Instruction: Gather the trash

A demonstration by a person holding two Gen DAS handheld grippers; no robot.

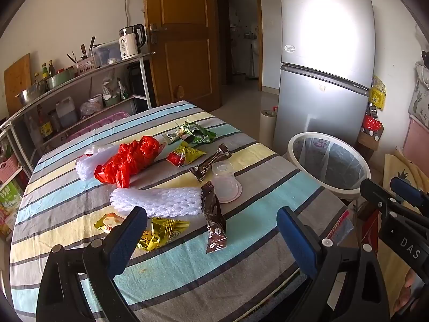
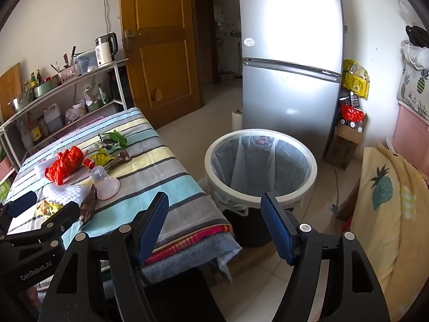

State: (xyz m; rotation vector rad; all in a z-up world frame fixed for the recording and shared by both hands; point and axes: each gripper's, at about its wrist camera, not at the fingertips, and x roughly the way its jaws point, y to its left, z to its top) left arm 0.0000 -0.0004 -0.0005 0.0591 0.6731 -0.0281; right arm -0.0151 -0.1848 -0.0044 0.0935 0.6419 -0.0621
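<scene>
Trash lies on the striped tablecloth [image 1: 166, 276]: a red plastic bag [image 1: 128, 159], white foam nets [image 1: 158, 201], a gold wrapper [image 1: 161, 232], brown sachets [image 1: 214, 228], a green wrapper [image 1: 195, 132], a yellow-red packet [image 1: 185, 154] and an upturned clear cup [image 1: 225, 182]. My left gripper [image 1: 211, 225] is open and empty above the table's near edge, close to the gold wrapper. The lined trash bin [image 2: 260, 169] stands on the floor right of the table. My right gripper [image 2: 214, 209] is open and empty, in front of the bin.
A silver fridge [image 2: 289, 80] stands behind the bin. A metal shelf [image 1: 80, 80] with a kettle, bottles and pots runs along the left wall. A wooden door [image 1: 185, 40] is at the back. A pineapple-print cloth [image 2: 386, 209] lies at the right.
</scene>
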